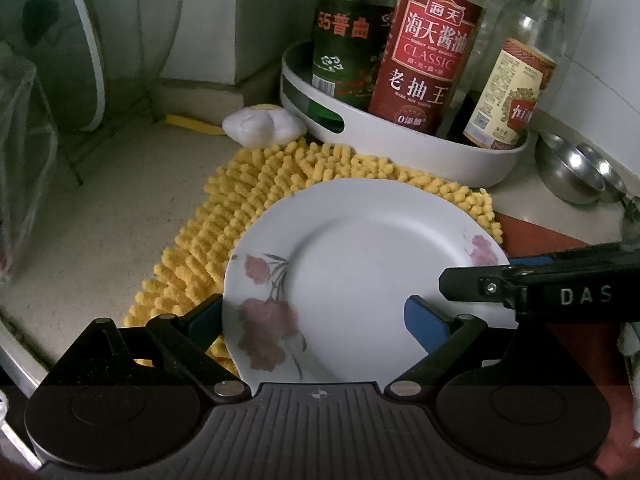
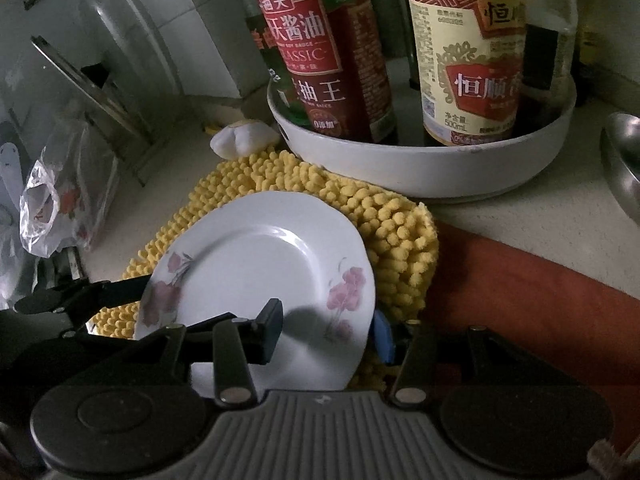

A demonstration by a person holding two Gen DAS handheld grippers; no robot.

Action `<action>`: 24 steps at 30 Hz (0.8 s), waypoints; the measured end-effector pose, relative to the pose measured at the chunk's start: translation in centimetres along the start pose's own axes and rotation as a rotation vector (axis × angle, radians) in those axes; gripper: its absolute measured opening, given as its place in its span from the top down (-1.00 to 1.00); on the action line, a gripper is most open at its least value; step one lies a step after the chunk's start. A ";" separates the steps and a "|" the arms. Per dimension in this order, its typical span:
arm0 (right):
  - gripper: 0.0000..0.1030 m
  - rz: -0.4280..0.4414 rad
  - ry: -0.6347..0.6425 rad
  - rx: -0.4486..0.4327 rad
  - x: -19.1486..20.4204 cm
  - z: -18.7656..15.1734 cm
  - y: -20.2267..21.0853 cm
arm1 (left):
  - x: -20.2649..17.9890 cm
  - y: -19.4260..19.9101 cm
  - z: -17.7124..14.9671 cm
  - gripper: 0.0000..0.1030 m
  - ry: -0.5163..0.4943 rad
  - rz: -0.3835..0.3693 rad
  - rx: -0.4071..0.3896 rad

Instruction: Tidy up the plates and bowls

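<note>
A white plate with pink flowers [image 1: 360, 264] lies tilted on a yellow chenille mat [image 1: 248, 188]. My left gripper [image 1: 314, 320] is open and straddles its near left part. One pad sits under the left rim, the other blue pad [image 1: 424, 320] is over the plate's face. My right gripper [image 2: 328, 336] is shut on the plate [image 2: 260, 264] at its right rim. Its black finger [image 2: 272, 330] rests on the face and the blue pad [image 2: 382, 340] is behind the raised rim. That finger [image 1: 464, 280] also shows in the left wrist view.
A white round tray [image 1: 400, 152] with several sauce bottles stands just behind the mat. Steel ladles [image 1: 572, 176] lie to the right, a garlic bulb [image 1: 260, 124] and a glass lid on a rack [image 1: 60, 60] to the left. A red cloth [image 2: 540, 300] and a plastic bag [image 2: 52, 216] flank the plate.
</note>
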State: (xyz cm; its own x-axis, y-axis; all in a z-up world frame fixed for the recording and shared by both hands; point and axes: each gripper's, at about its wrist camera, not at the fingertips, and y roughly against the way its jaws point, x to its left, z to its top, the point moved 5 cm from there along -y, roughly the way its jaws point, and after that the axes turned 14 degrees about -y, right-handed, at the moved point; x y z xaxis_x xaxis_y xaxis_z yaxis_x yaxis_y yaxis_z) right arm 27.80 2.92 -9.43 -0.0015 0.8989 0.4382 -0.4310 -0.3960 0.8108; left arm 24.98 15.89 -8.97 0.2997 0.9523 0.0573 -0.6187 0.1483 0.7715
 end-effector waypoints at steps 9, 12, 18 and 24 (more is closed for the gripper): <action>0.14 0.021 -0.032 0.002 -0.3 0.1 0.9 | -0.2 0.5 0.2 -0.88 0.015 -0.005 0.005; 0.14 0.031 -0.036 -0.006 -0.2 0.1 1.5 | -0.4 0.9 0.4 -0.87 0.012 0.011 -0.001; 0.14 0.057 -0.038 -0.009 -0.5 0.1 2.2 | -1.2 1.6 0.5 -0.87 0.010 0.038 0.000; 0.14 0.077 -0.044 -0.017 -1.2 -0.1 3.2 | -2.1 2.2 0.7 -0.86 0.000 0.053 -0.006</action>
State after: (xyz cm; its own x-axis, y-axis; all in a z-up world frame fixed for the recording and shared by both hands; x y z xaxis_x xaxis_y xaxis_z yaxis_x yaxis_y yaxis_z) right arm 26.32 0.63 -7.39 0.0046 0.8567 0.5157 -0.4461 -0.4598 0.7679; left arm 23.50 14.04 -6.89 0.2661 0.9590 0.0976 -0.6379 0.0992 0.7637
